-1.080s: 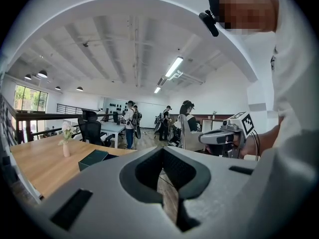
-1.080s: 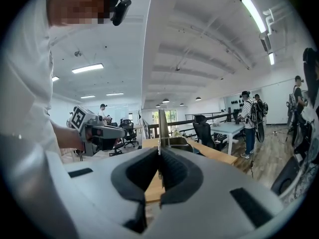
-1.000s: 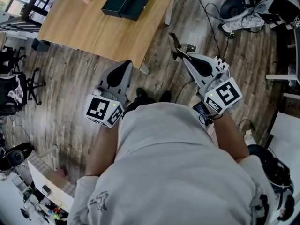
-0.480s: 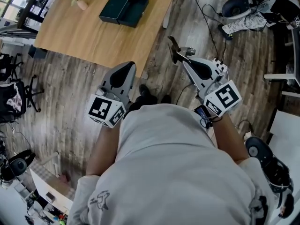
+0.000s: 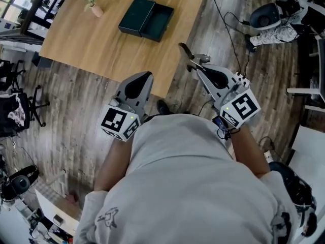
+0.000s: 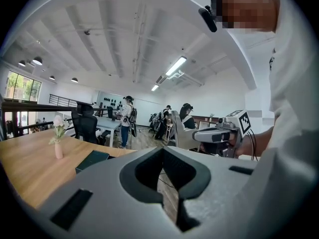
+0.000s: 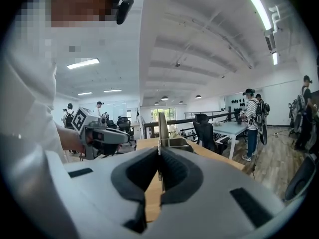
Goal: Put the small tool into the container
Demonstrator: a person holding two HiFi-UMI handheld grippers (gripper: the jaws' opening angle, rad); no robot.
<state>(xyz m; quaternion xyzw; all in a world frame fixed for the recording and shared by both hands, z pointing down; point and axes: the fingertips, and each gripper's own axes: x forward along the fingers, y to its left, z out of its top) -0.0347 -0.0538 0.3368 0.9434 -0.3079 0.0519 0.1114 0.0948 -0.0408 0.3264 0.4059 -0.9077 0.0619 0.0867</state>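
Two states: right tongs [image 7: 159, 153] clamped on small tool [image 7: 162, 126]; left tongs [image 6: 163, 158] closed, empty; container [image 5: 147, 18] open on table [image 5: 86, 39].

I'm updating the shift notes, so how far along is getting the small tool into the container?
Done: the small tool is picked up, clamped in the shut right gripper. In hand: it is held near the edge of the table, short of the target. Left to do: reach the open dark green container on the table, set the tool inside and let go. The left gripper is shut and empty.
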